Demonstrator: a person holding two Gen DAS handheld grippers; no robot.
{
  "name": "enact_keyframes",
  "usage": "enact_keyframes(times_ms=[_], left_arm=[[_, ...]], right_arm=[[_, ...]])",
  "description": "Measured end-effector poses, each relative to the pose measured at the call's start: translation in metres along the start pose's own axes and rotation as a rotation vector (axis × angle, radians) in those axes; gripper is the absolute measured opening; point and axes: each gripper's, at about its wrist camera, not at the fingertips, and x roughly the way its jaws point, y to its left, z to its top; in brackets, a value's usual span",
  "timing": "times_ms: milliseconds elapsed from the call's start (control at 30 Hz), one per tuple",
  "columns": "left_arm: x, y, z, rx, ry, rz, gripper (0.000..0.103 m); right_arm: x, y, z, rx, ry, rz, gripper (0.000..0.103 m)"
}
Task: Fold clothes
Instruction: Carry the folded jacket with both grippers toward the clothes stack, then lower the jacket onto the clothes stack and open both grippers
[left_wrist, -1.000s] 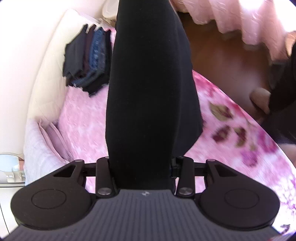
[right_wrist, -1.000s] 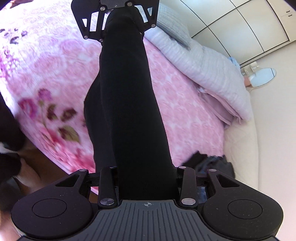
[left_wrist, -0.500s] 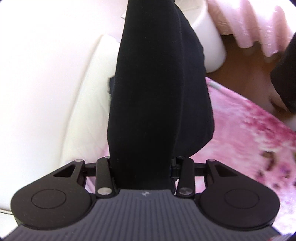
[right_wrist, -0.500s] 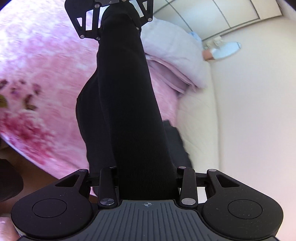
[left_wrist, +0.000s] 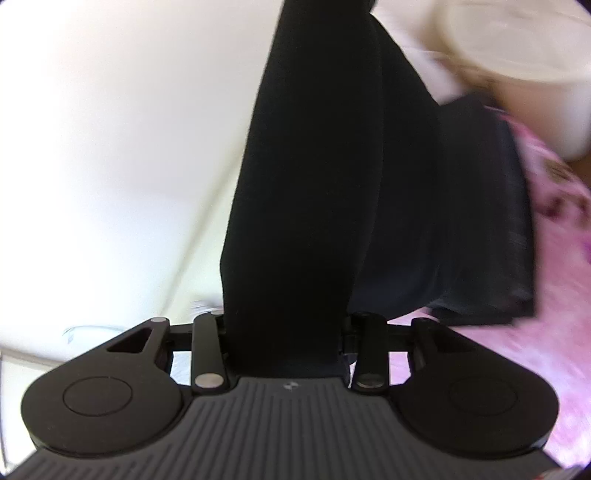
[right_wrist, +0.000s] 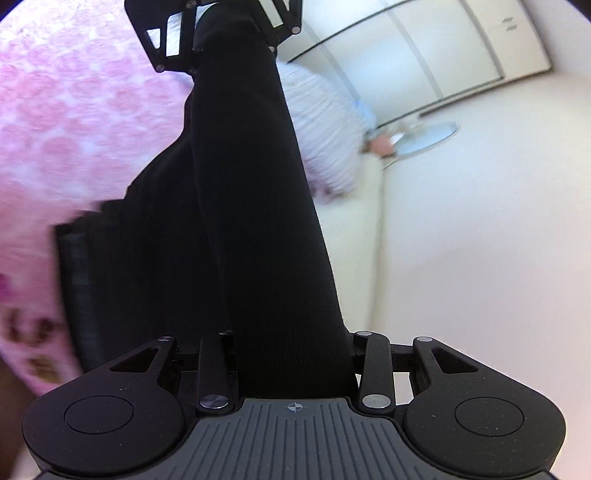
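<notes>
- Your left gripper (left_wrist: 286, 343) is clamped on a long black knit garment (left_wrist: 314, 192), which fills the frame's centre.
- Your right gripper (right_wrist: 295, 365) grips the same garment's other end; it runs to the top centre, where the left gripper holds it.
- Pink rose-patterned bedspread (right_wrist: 74, 122), upper left; a stack of dark folded clothes (left_wrist: 484, 229) lies at right.

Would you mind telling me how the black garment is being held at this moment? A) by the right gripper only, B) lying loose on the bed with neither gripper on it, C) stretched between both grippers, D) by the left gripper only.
C: the black garment runs from between the right gripper fingers up to the left gripper, which is clamped on its far end.
</notes>
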Motion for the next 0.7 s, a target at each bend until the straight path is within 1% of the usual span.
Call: enact_keyframes(times_ms=[33, 67, 100, 133, 167, 200, 233, 300, 367, 400, 433, 467, 500, 533, 600, 700], left_arm=[[0.011, 0.004, 0.006, -0.009, 0.009, 0.035, 0.036], [0.021, 0.009, 0.012, -0.019, 0.018, 0.07, 0.036], [0.032, 0.011, 0.018, -0.026, 0.027, 0.103, 0.036], [0.044, 0.002, 0.02, -0.023, 0.035, 0.119, 0.036], [0.058, -0.013, 0.02, -0.021, 0.042, 0.117, 0.036], [0.071, -0.031, 0.021, -0.022, 0.05, 0.106, 0.036], [0.086, -0.058, 0.02, -0.031, 0.063, 0.06, 0.036], [0.116, -0.112, 0.018, -0.046, 0.089, -0.038, 0.037], [0.143, -0.17, 0.017, -0.035, 0.128, -0.185, 0.04], [0.15, -0.193, 0.016, -0.022, 0.141, -0.22, 0.042], [0.151, -0.207, 0.016, -0.002, 0.14, -0.176, 0.042], [0.151, -0.219, 0.015, 0.008, 0.136, -0.138, 0.042], [0.146, -0.217, 0.013, -0.016, 0.121, -0.122, 0.043], [0.142, -0.216, 0.011, -0.034, 0.107, -0.107, 0.047], [0.136, -0.214, 0.006, -0.016, 0.087, -0.093, 0.049], [0.129, -0.212, 0.0, 0.002, 0.059, -0.079, 0.049]], right_arm=[[0.011, -0.016, -0.007, -0.009, -0.025, -0.031, 0.037], [0.02, -0.027, -0.015, 0.022, 0.017, -0.094, 0.037], [0.029, -0.031, -0.023, 0.021, 0.004, -0.127, 0.037], [0.039, -0.035, -0.031, 0.016, -0.016, -0.158, 0.037], [0.049, -0.031, -0.04, 0.013, -0.03, -0.175, 0.037], [0.061, -0.018, -0.051, 0.007, -0.035, -0.173, 0.037], [0.073, -0.004, -0.062, 0.001, -0.039, -0.17, 0.037], [0.1, 0.037, -0.087, -0.003, -0.021, -0.1, 0.038], [0.125, 0.083, -0.111, -0.022, 0.017, 0.029, 0.038], [0.136, 0.105, -0.121, -0.04, 0.04, 0.1, 0.041], [0.146, 0.126, -0.131, -0.057, 0.063, 0.171, 0.045], [0.144, 0.138, -0.135, -0.086, 0.052, 0.137, 0.047], [0.141, 0.15, -0.138, -0.117, 0.038, 0.093, 0.048], [0.135, 0.152, -0.14, -0.111, 0.033, 0.066, 0.055], [0.123, 0.147, -0.144, -0.087, 0.055, 0.049, 0.063], [0.099, 0.143, -0.152, -0.055, 0.084, 0.056, 0.063]])
